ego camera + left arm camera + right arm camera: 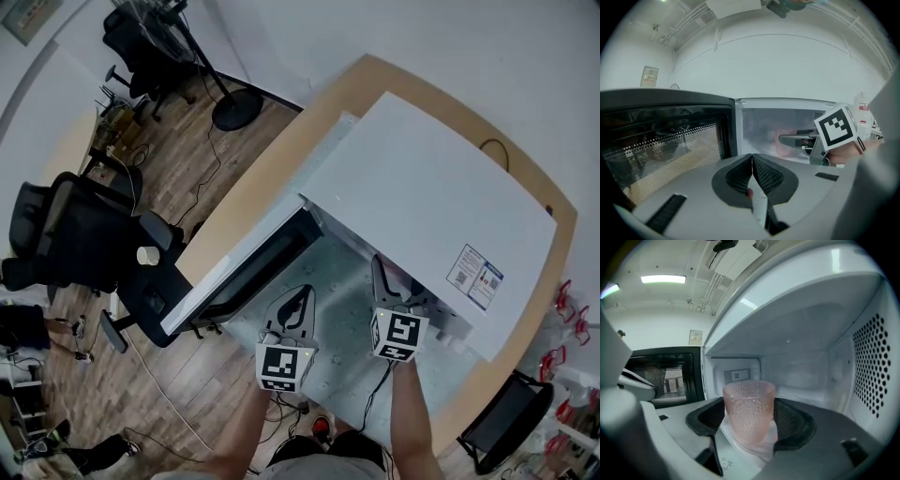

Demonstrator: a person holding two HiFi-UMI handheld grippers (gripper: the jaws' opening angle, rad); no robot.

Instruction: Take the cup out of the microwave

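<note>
1. Right gripper view: right gripper [749, 426], jaws clasping the pink dimpled cup [749, 409], inside the open microwave [801, 310] cavity.
2. Left gripper [752, 161]: jaws pressed together, nothing between, facing the swung-out door [665, 145].

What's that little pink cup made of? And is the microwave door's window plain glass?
The cup looks like translucent pink plastic or pressed glass, I can't tell which: light passes through, and small dots cover its wall. The microwave door seems a glossy dark frame round a window backed by perforated metal mesh: a fine grid of holes shows across it.
</note>
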